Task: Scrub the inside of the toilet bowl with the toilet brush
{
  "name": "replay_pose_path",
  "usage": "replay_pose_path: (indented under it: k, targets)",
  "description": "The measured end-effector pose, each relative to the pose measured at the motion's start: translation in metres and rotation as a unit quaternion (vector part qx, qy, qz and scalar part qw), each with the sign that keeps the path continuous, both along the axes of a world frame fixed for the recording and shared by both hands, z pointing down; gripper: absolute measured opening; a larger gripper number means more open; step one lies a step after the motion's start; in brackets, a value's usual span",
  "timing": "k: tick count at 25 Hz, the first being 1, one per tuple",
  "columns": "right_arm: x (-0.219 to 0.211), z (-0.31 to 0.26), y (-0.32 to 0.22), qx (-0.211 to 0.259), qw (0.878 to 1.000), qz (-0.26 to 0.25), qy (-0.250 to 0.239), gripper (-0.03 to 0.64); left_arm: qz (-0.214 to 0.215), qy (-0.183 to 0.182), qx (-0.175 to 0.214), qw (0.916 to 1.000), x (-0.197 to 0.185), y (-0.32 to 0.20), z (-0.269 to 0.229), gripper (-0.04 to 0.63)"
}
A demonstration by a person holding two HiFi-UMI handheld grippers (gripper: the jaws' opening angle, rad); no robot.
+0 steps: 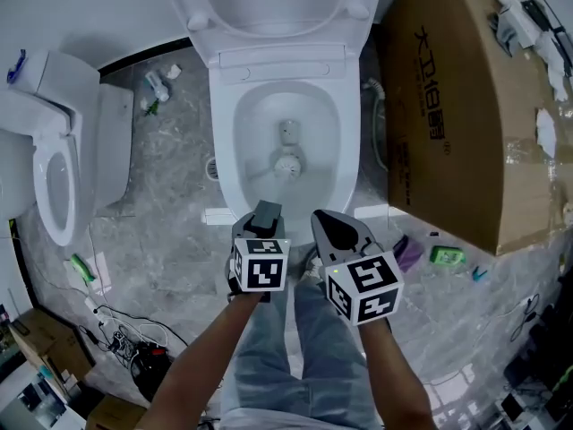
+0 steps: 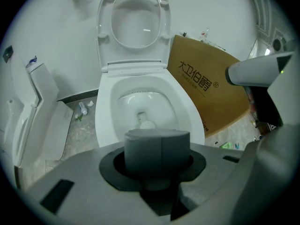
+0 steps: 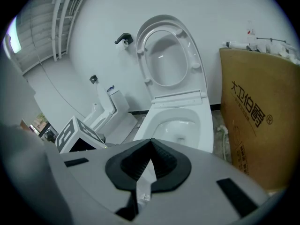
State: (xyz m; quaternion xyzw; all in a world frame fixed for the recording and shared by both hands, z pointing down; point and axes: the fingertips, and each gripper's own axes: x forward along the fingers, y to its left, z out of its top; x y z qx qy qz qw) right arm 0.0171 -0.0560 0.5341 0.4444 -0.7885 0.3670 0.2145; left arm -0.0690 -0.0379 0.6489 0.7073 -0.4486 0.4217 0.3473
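Note:
The white toilet (image 1: pixel 224 133) stands in front of me with seat and lid raised (image 2: pixel 133 27). The toilet brush's white head (image 1: pixel 287 164) rests low inside the bowl near the drain and also shows in the left gripper view as the brush head (image 2: pixel 146 124). My left gripper (image 1: pixel 266 220) hangs over the bowl's front rim, shut on the brush's grey handle (image 2: pixel 157 146). Beside it on the right, my right gripper (image 1: pixel 333 229) is shut with nothing in it, its dark pads (image 3: pixel 161 161) meeting. The bowl (image 3: pixel 180 125) lies ahead of it.
A second white toilet (image 1: pixel 54 168) stands at the left. A large brown cardboard box (image 1: pixel 457 106) leans close to the toilet's right side. Litter (image 1: pixel 157 83), cables (image 1: pixel 116 330), and small green (image 1: pixel 446 256) and purple (image 1: pixel 407 253) items lie on the grey marble floor.

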Motion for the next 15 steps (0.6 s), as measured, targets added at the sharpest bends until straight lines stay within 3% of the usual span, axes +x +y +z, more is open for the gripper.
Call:
replay_pose_path:
  k: [7, 15]
  targets:
    - [0.008, -0.034, 0.008, 0.010, 1.000, -0.005, -0.002, -0.003, -0.018, 0.006, 0.017, 0.9997, 0.003, 0.012, -0.041, 0.158]
    - [0.012, -0.100, 0.018, 0.036, 0.999, -0.005, -0.013, -0.003, -0.039, 0.030, 0.063, 0.9968, 0.011, 0.017, -0.129, 0.158]
